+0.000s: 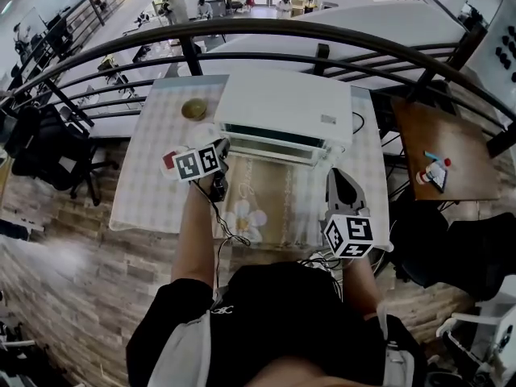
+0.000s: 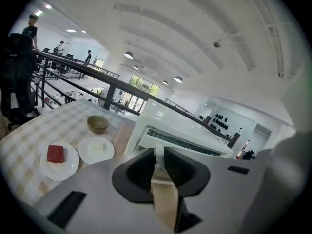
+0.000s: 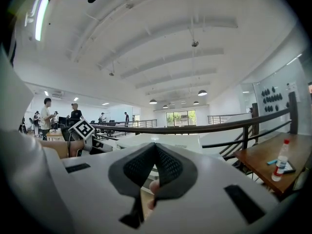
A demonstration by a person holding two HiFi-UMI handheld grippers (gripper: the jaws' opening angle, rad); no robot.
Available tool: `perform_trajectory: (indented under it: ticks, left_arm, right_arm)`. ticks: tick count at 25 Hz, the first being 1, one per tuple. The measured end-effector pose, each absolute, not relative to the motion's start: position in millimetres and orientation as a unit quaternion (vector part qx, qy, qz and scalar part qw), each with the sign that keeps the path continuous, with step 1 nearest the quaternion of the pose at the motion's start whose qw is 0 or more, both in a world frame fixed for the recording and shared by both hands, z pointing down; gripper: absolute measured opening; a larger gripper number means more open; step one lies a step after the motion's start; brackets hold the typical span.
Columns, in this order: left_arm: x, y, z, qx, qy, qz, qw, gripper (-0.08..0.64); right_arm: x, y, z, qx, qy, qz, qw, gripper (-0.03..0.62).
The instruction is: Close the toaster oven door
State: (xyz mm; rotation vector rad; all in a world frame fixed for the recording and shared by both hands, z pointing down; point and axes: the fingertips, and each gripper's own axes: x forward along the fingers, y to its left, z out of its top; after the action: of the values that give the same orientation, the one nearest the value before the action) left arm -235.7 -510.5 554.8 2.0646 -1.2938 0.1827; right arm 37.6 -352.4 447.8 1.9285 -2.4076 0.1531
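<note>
The white toaster oven (image 1: pixel 282 103) stands at the far side of the checked table (image 1: pixel 149 168). Its glass door (image 1: pixel 278 145) hangs tilted outward, hinged at the bottom and not flush with the front. My left gripper (image 1: pixel 220 158) is at the door's left corner. In the left gripper view its pads (image 2: pixel 171 165) stand close together on a white strip of the door (image 2: pixel 157 154), with the oven (image 2: pixel 180 130) right behind. My right gripper (image 1: pixel 342 185) hovers before the oven's right corner, apart from the door. Its jaws (image 3: pixel 155 147) meet at the tips with nothing between them.
Left of the oven are an olive bowl (image 2: pixel 98 124), a small plate with a white piece (image 2: pixel 96 150) and a plate with a red block (image 2: pixel 55 153). A dark railing (image 1: pixel 242 31) runs behind the table. A wooden side table (image 1: pixel 443 147) with a bottle (image 3: pixel 279 165) stands right.
</note>
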Motion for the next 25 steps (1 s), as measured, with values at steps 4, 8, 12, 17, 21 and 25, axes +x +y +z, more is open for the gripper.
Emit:
perform_trajectory:
  ticks: [4,8,12,17,21,25]
  left_arm:
    - [-230,-528,551,0.787,-0.508,0.07,0.343,0.072]
    - [-228,-537,549,0.783,-0.515,0.082,0.339,0.072]
    - [-230,-537,547,0.781,-0.527,0.088,0.323,0.078]
    - [-242,-528,517,0.773,-0.586,0.098,0.221,0.054]
    - [-246,-504,462,0.776,-0.608,0.055,0.156,0.04]
    - [-249,-465,412,0.78,-0.619,0.014,0.094,0.026]
  right_arm:
    - [44,-359,443,0.622,-0.782,0.047,0.021,-0.002]
    - [51,-362,441,0.621,-0.782,0.046,0.016,-0.002]
    - [54,-366,439,0.617,-0.785,0.044,0.013,-0.002]
    - [49,-371,436,0.603,-0.797,0.041,0.009,-0.002]
    - [35,-376,428,0.584,-0.811,0.037,0.0,-0.002]
    - [16,-383,416,0.562,-0.827,0.029,-0.021,-0.002]
